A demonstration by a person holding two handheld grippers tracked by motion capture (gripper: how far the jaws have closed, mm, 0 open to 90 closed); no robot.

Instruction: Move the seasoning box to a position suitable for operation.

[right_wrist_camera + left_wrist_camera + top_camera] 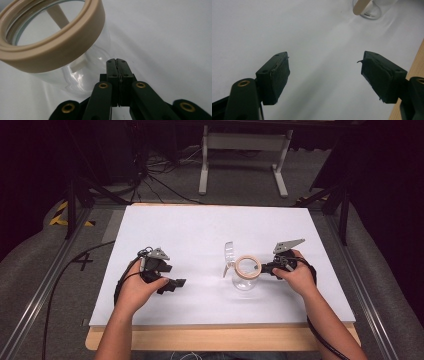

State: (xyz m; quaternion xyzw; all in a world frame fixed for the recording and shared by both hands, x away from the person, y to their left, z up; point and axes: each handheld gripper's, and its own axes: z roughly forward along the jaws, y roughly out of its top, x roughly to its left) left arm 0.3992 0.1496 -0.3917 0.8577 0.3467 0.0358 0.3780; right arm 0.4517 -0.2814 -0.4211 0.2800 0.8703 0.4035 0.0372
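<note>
A clear glass jar (246, 276) with a beige rim (62, 50) stands on the white table (200, 230), right of centre. Its clear hinged lid (229, 252) is flipped up on the far left side. My right gripper (264, 268) (116, 60) is shut, and its tips sit right against the jar's right wall below the rim, with nothing visible between the jaws. Left of the jar and apart from it, my left gripper (179, 283) (325, 56) hangs open over bare table. The jar's base (368, 11) shows at the top of the left gripper view.
The table's wooden front edge (225, 337) runs below my forearms. Behind the table stand a white frame (245, 150) and loose cables (155, 170) on the floor. Metal rails (45, 290) flank both sides.
</note>
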